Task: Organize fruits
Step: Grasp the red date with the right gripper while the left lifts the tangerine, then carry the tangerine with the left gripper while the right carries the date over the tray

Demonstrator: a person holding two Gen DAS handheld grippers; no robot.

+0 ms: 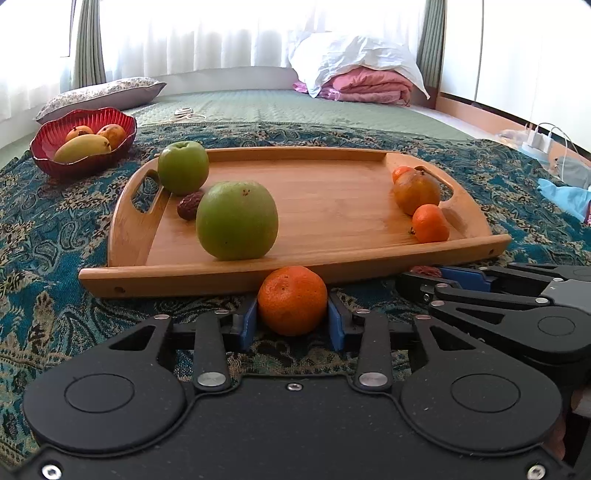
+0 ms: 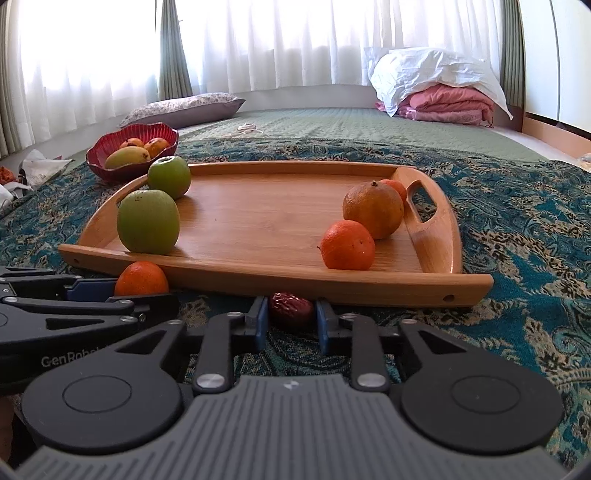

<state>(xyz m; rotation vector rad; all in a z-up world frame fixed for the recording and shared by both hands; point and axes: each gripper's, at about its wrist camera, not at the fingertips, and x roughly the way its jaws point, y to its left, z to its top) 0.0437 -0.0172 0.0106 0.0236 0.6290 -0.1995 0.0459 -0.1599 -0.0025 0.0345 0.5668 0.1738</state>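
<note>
Home bedroom, bed [image 1: 295, 107], pillow [image 1: 99, 94], curtained window [image 2: 258, 40]

A smooth wooden tray [image 1: 332, 206] with a satin sheen and visible grain rests on a woven, matt patterned cloth [image 1: 55, 229] in teal and beige. Two green apples [image 1: 236, 220] look smooth with a soft waxy shine. A mandarin [image 1: 291, 300] has dimpled, slightly glossy peel. A dried date [image 2: 290, 309] has wrinkled, dark red, shiny skin. The left gripper [image 1: 291, 317] is matt black plastic with bright metal rivets and blue pads [image 1: 249, 321] of a rubbery look; the right gripper [image 2: 290, 325] has a ribbed grey plastic cover. A ribbed red bowl [image 1: 83, 140] gleams like glass. Behind lie a quilted green bed cover [image 1: 295, 107] and sheer white curtains [image 1: 221, 33].
</note>
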